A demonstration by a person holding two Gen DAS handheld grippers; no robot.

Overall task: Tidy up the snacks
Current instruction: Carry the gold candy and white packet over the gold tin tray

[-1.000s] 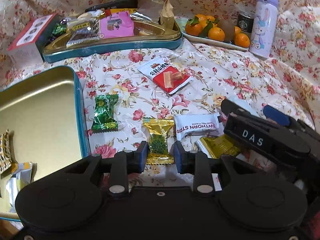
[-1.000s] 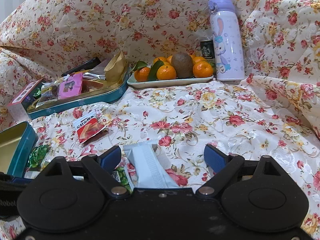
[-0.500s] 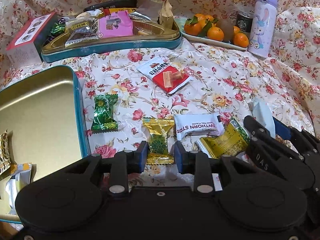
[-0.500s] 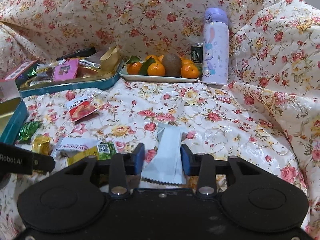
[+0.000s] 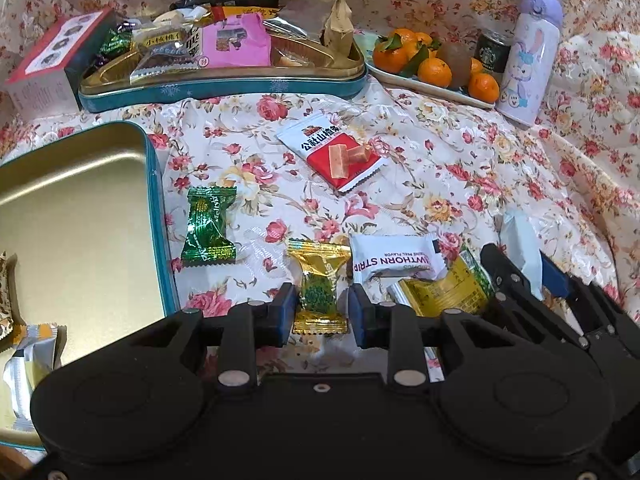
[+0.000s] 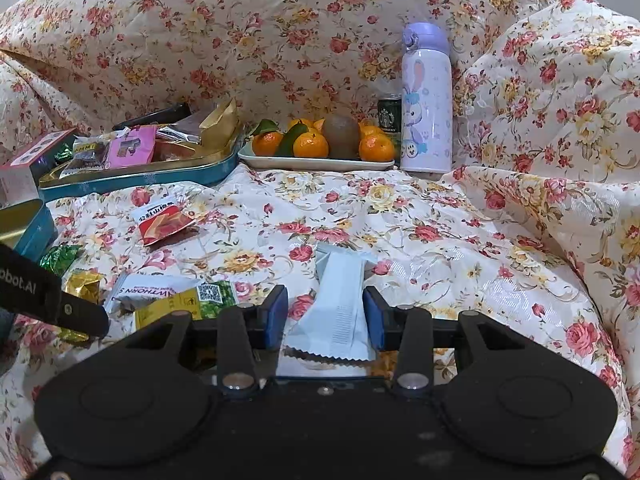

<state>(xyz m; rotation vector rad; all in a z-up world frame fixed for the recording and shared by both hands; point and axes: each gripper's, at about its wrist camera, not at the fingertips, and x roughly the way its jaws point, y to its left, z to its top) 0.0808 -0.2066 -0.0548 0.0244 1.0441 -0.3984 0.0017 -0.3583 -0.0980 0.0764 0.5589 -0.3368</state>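
Note:
My left gripper point(image 5: 322, 314) points down at a gold-wrapped candy point(image 5: 320, 280) that lies flat on the floral cloth between its blue pads. Its jaws are closing and the wrapper is not squeezed. My right gripper point(image 6: 326, 314) is shut on a pale white packet point(image 6: 340, 296), which stands raised between the pads; the left wrist view shows the right gripper point(image 5: 526, 276) low on the right. Loose on the cloth lie a green candy point(image 5: 208, 226), a red-and-white packet point(image 5: 336, 152), a white hawthorn strip packet point(image 5: 396, 260) and a yellow-green packet point(image 5: 444, 296).
An open teal tin point(image 5: 156, 208) with a gold inside sits at the left, a few snacks in its near corner. A second tin point(image 5: 224, 88) full of snacks, a box point(image 5: 40, 64), a fruit plate point(image 5: 432, 84), a can point(image 5: 490, 50) and a lilac bottle point(image 5: 528, 56) line the back.
My right gripper went from wide open to shut on the pale packet and drew off to the right, raising it. The left gripper stayed over the gold candy.

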